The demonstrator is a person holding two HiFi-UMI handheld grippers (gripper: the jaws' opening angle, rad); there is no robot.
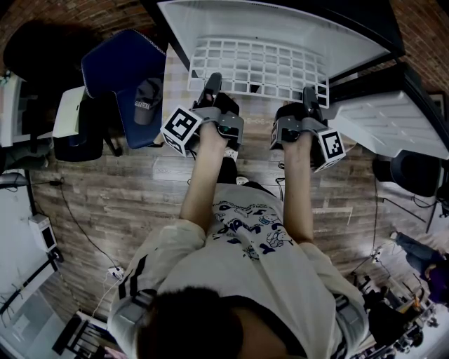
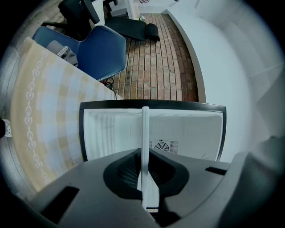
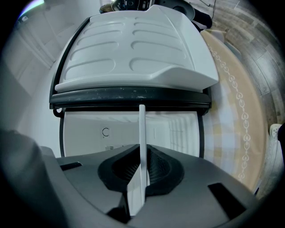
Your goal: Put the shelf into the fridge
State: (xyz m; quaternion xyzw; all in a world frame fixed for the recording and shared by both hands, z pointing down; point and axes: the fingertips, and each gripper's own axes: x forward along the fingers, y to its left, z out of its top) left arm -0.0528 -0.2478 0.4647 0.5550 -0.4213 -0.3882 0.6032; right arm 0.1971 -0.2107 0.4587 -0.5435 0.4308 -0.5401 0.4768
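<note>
A white wire shelf is held level in front of the open fridge, both grippers clamped on its near edge. My left gripper is shut on the shelf's left part and my right gripper on its right part. In the left gripper view the shelf appears edge-on as a thin white strip between the jaws of the left gripper, with the fridge's white inside just ahead. The right gripper view shows the same edge-on shelf in the right gripper, facing the fridge cavity.
The fridge door stands open at the right, its moulded inner side close to my right gripper. A blue chair with a cap stands at the left. A checked cloth covers a surface beside the fridge. Cables cross the wooden floor.
</note>
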